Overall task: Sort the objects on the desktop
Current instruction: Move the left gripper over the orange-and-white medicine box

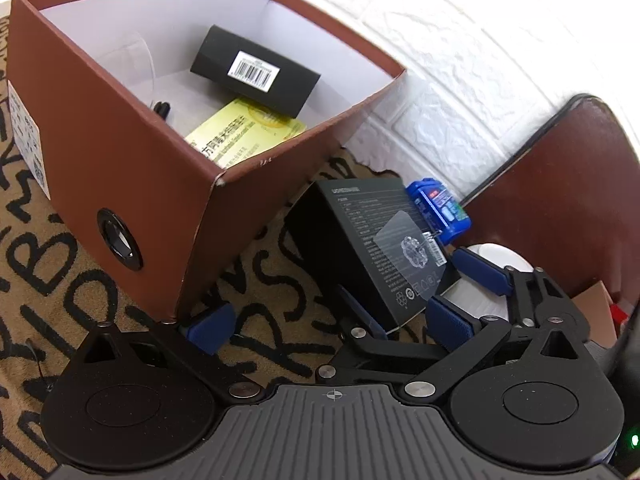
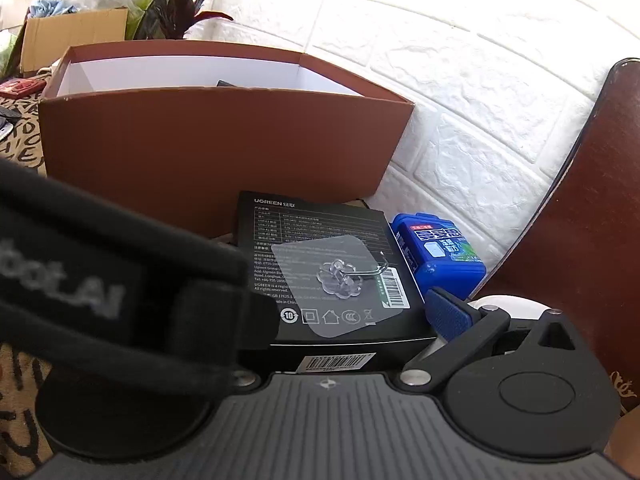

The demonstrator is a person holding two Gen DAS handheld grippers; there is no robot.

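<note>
Black and printed with UGREEN, the flat box [image 2: 320,280] lies on the patterned bench cloth [image 1: 48,280] just in front of the brown box [image 1: 132,184], with a clear adhesive hook [image 2: 340,280] resting on its top. Left hand-held gripper [image 1: 296,320] stands open, its blue pads either side of the flat box's near corner. Right hand-held gripper [image 1: 468,296] is also open, fingers apart beside the box's right edge, over a white round object [image 1: 492,276]. A blue case [image 2: 438,256] sits just right of the flat box. Inside the brown box lie a black carton [image 1: 256,72] and a yellow packet [image 1: 244,136].
</note>
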